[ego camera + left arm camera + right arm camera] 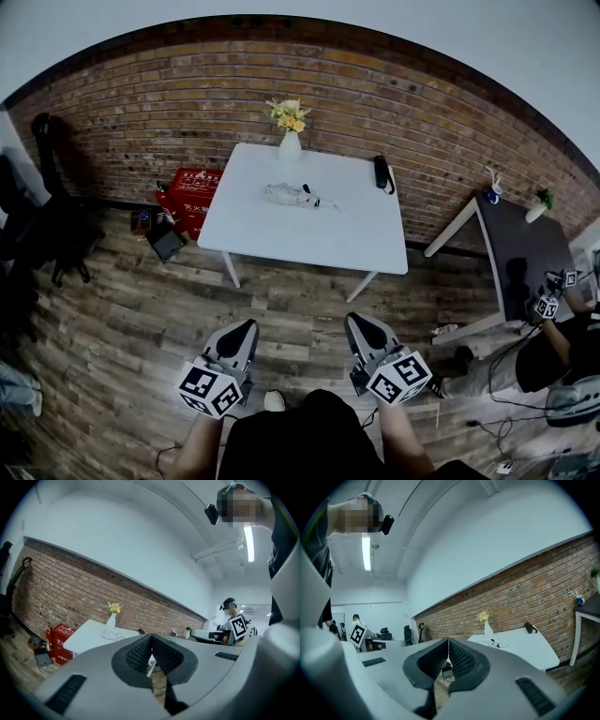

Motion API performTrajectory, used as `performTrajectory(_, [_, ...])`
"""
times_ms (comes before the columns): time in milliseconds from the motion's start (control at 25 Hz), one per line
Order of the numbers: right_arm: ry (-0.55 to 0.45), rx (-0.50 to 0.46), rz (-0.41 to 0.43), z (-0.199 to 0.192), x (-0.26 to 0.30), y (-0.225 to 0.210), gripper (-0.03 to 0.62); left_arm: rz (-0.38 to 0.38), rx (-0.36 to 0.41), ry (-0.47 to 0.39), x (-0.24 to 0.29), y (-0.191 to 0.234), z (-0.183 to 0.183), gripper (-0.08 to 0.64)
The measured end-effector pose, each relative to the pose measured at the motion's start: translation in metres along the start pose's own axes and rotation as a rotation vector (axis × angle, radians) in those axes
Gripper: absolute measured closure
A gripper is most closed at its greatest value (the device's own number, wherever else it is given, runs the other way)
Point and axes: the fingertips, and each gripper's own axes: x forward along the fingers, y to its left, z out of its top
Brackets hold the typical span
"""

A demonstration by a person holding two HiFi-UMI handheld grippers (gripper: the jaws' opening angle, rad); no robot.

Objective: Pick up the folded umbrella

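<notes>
Probably the black folded umbrella is light, firm and a little slippery, best taken mid-body, while left gripper and right gripper are both closed, empty.

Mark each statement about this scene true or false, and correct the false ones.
1. The white vase of yellow flowers stands on the white square table. True.
2. The left hand-held gripper holds the black folded umbrella. False: its jaws are together and empty, and that umbrella lies near the table's far right edge.
3. The red box sits on the table. False: it is on the wooden plank floor, beside the table.
4. The right hand-held gripper has its jaws together. True.
</notes>
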Motion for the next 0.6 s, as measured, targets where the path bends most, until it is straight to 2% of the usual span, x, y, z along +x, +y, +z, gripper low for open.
performTrajectory(280, [-0.004, -0.021, 0.002, 0.002, 0.02, 0.017, 0.571, -0.002, -0.015, -0.007, -0.016, 0.025, 0.005, 0.548])
performTrajectory(600, [-0.015, -0.03, -0.006, 0.007, 0.035, 0.008, 0.571, -0.03, 0.006, 0.025, 0.004, 0.027, -0.001, 0.546])
